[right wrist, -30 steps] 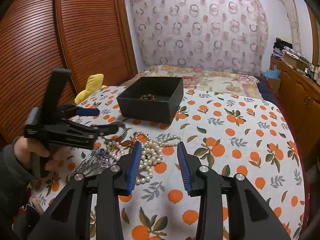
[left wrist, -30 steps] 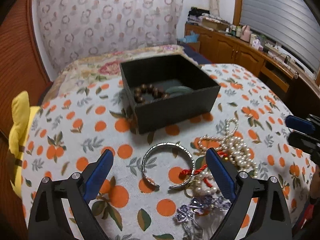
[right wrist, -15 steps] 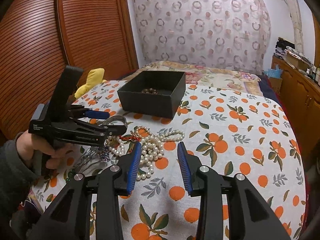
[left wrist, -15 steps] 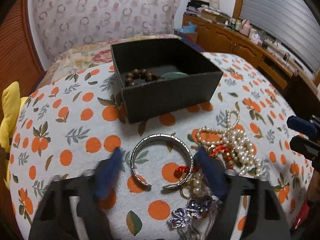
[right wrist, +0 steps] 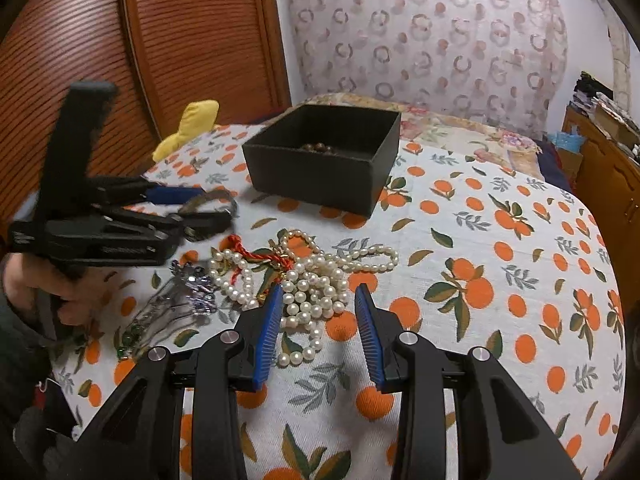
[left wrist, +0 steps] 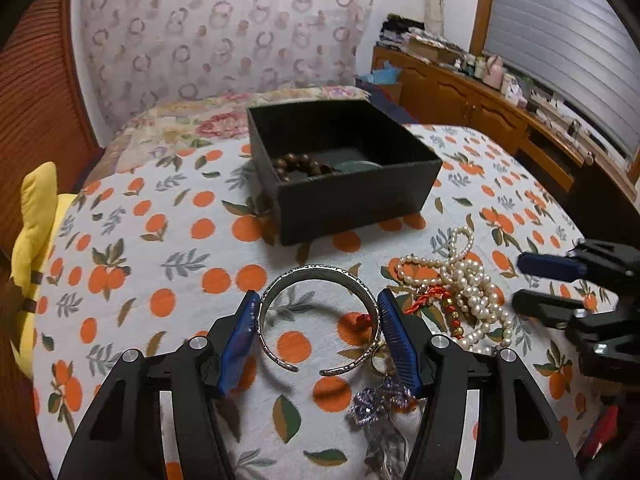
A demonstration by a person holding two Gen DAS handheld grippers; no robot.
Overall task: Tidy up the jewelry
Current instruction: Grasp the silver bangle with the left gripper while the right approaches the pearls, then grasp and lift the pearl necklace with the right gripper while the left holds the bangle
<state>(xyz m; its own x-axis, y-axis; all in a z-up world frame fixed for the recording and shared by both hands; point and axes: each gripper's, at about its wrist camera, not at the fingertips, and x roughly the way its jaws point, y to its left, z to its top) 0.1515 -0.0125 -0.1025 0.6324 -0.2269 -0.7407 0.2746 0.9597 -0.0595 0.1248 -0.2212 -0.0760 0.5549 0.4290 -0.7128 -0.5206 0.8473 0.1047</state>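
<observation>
The left gripper (left wrist: pixel 318 332) has its blue pads set against the two outer sides of the silver bangle (left wrist: pixel 318 322), one pad at the bangle's 9 o'clock and the other at its 3 o'clock; the bangle is clamped between them, its open ends pointing toward the camera. From the right wrist view the bangle looks raised off the cloth, though that part is blurred. At 5 o'clock from the bangle lies a purple hair ornament (left wrist: pixel 380 398), and at 3 o'clock a red cord charm (left wrist: pixel 430 298) tangled into a heap of pearl strands (left wrist: pixel 466 284).

The right gripper (right wrist: pixel 316 322) hovers with its jaws apart and nothing between them, just above the near edge of the pearl strands (right wrist: pixel 316 280). At its 10 o'clock sits the left gripper (right wrist: pixel 192 210) in the person's left hand (right wrist: pixel 48 292).

At 12 o'clock from the bangle, well apart from it, stands the black box (left wrist: pixel 352 196), open at the top. Inside, a brown wooden bead bracelet (left wrist: pixel 298 166) lies toward the left wall, and a greenish ring-shaped piece (left wrist: pixel 358 165) sits beside it on the right, partly hidden by the front wall. Everything rests on an orange-print tablecloth (left wrist: pixel 160 272). A yellow plush (left wrist: pixel 34 240) sits at the cloth's 9 o'clock edge.
</observation>
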